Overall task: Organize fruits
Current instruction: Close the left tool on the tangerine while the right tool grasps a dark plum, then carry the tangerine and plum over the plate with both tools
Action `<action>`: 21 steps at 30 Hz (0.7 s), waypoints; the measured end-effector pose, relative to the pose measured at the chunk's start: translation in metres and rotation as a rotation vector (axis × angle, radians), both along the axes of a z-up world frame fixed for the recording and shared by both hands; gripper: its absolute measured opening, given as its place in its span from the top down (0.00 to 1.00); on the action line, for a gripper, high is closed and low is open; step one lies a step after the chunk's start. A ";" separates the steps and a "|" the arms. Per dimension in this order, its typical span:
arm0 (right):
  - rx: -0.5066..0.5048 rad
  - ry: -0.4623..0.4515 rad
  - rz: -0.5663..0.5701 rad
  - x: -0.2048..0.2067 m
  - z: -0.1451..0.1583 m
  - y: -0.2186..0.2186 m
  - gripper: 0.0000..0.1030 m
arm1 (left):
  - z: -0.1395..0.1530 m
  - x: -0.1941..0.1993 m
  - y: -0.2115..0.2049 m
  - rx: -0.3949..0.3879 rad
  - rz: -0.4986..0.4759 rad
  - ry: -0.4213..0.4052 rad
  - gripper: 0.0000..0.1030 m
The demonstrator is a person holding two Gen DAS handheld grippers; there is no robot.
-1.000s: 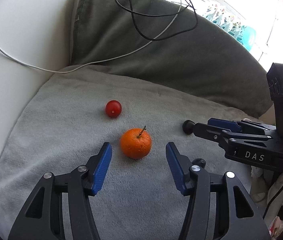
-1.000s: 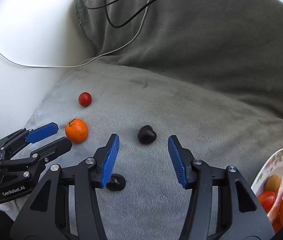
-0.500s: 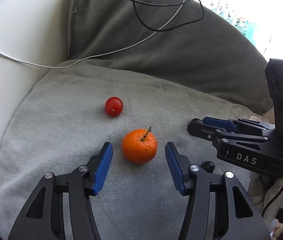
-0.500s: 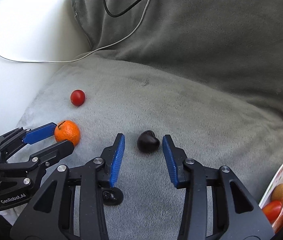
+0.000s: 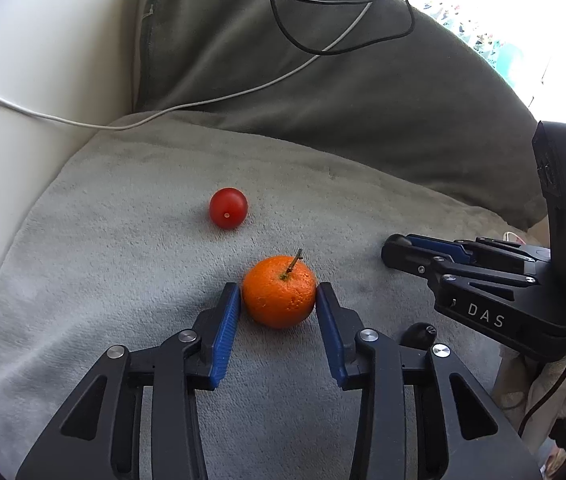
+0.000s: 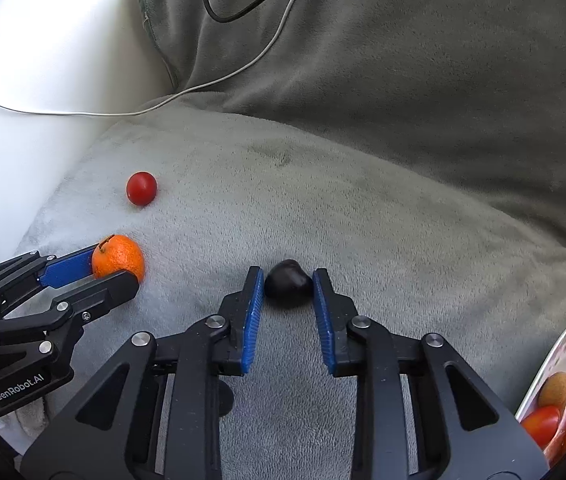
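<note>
grippers both down on the grey blanket [image 5: 123, 320], each at its own fruit. left gripper [image 5: 277, 304] has the orange mandarin [image 5: 279, 297] between its blue pads [image 5: 225, 334]; jaws are closing and both pads touch the fruit's sides, so it's grasping the mandarin. mandarin sits on the blanket, stem tilted up and to the right. right wrist view confirms it: mandarin [image 6: 118, 258] pinched at the left gripper's tips [image 6: 113, 270].

right gripper [image 6: 288, 286] is clenched on a small dark fruit [image 6: 287, 283], pads against both sides, fruit resting on the blanket. can't tell what kind of fruit it is, looks near black.

red cherry tomato [image 5: 228, 208] lies loose on the blanket beyond the mandarin, apart from both grippers.

floral plate [image 6: 563, 360] at the right edge of the right wrist view, holding a red tomato [image 6: 541, 424], a brownish round fruit [image 6: 557, 388] and something orange, mostly cut off.

white cable [image 5: 163, 112] and black cable [image 5: 323, 20] run over the darker grey cushion [image 5: 363, 100] behind.
</note>
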State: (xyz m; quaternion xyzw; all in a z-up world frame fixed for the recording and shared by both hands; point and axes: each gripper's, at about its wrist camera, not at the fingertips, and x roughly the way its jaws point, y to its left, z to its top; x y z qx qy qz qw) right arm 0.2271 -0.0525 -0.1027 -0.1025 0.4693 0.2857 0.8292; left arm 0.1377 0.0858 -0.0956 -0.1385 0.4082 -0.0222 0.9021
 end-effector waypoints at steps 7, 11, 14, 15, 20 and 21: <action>0.016 -0.002 -0.005 0.002 0.000 0.000 0.77 | 0.000 -0.001 0.000 -0.004 0.001 -0.005 0.66; 0.030 -0.017 -0.010 -0.004 0.009 -0.009 0.77 | 0.002 -0.004 -0.001 0.003 0.004 -0.009 0.66; 0.055 -0.014 -0.016 -0.006 0.017 -0.016 0.77 | 0.004 -0.007 -0.002 0.006 0.006 -0.015 0.66; 0.062 -0.013 -0.016 -0.007 0.020 -0.017 0.77 | 0.005 -0.008 -0.002 0.007 0.007 -0.018 0.66; 0.084 -0.024 -0.010 -0.016 0.032 -0.025 0.77 | 0.011 -0.013 -0.007 0.015 0.000 -0.035 0.66; 0.090 -0.026 -0.009 -0.018 0.035 -0.027 0.77 | 0.013 -0.014 -0.008 0.015 -0.002 -0.038 0.66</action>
